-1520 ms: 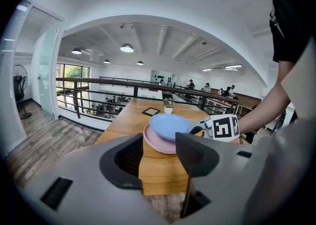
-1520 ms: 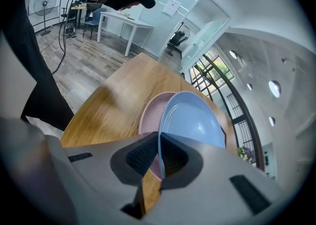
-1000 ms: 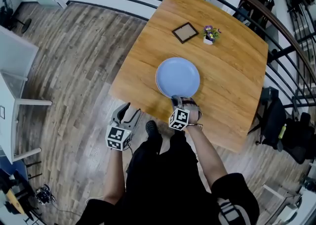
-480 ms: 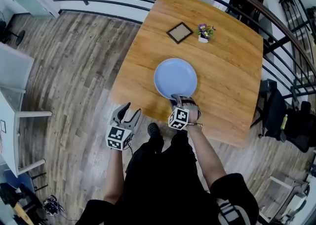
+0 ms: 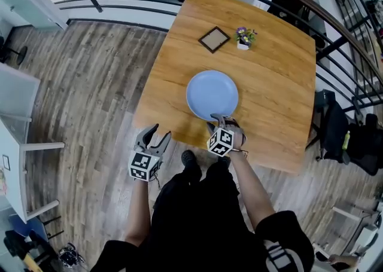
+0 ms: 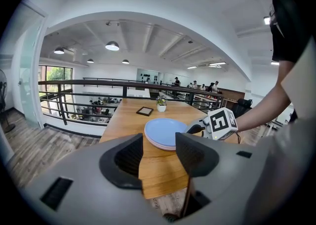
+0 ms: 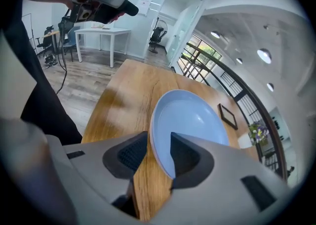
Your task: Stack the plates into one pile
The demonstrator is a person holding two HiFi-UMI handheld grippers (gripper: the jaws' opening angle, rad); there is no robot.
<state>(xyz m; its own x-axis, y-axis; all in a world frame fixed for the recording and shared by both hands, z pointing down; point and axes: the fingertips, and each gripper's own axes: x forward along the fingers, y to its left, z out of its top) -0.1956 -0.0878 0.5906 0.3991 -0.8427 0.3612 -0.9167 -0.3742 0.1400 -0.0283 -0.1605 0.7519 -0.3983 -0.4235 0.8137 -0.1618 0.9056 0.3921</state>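
A pile of light blue plates [image 5: 212,94] lies in the middle of the wooden table [image 5: 275,85]; the left gripper view shows the plates [image 6: 165,131] layered. My right gripper [image 5: 218,121] sits at the pile's near edge. Its jaws have just been opening, and the top plate's rim [image 7: 190,120] stands between them with a gap at the left pad. So the right gripper [image 7: 159,152] is open. My left gripper [image 5: 154,134] hangs off the table's near left corner over the floor. It is open and empty, its jaws [image 6: 159,152] pointing at the pile.
A small dark picture frame [image 5: 214,39] and a little flower pot [image 5: 243,37] stand at the table's far side. A black railing [image 5: 335,43] curves round the far and right edges. Wood floor lies to the left.
The right gripper's jaws have parted round the plate's rim and its marker cube has rolled slightly. The pile and the left gripper stay where they were.
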